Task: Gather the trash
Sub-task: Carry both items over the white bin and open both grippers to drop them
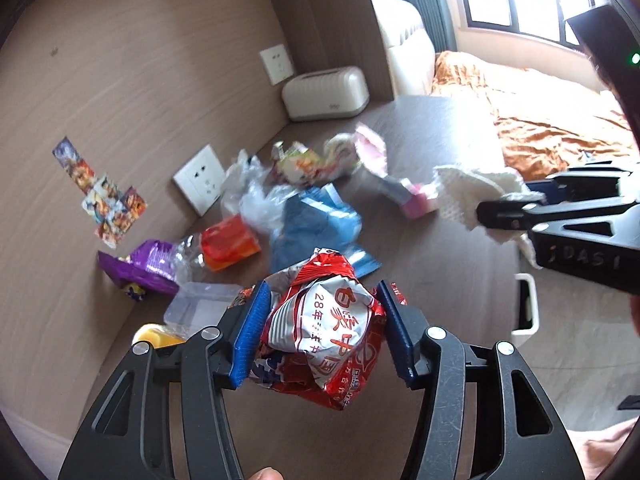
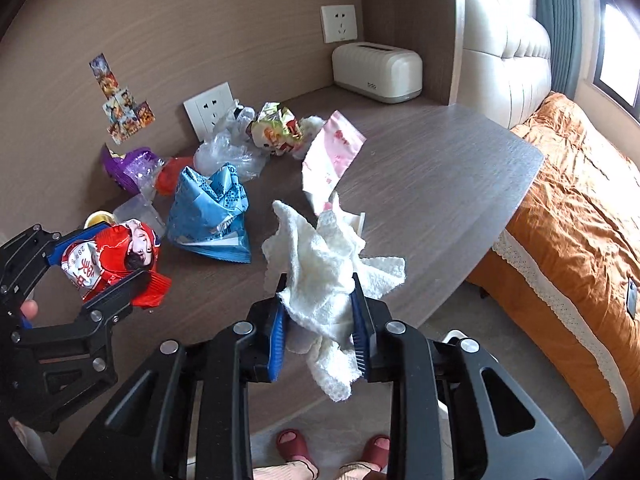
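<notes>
My left gripper (image 1: pixel 320 328) is clamped on a crumpled red wrapper (image 1: pixel 320 332), both blue pads pressed into its sides, held just above the bench (image 2: pixel 420 184). Wrapper is a rough ball, no clear long axis; print runs diagonally in the left wrist view. My right gripper (image 2: pixel 320 320) is closed on a white tissue (image 2: pixel 324 268), bunched, long axis roughly vertical: one tuft rises above the pads, a tail hangs below them over the bench's front edge.

Trash left sits toward the wall side: blue bag (image 2: pixel 212 216), clear plastic (image 2: pixel 228 148), purple wrapper (image 2: pixel 128 168), pink wrapper (image 2: pixel 332 156), yellow-red wrapper (image 2: pixel 276 128). Bench's right half is bare up to its rounded corner. Beyond that edge, a gap of floor, then the bed (image 2: pixel 580 220). White bin (image 1: pixel 526 304) stands on the floor just off the front edge. Toaster-like box (image 2: pixel 378 72) in the back corner.
</notes>
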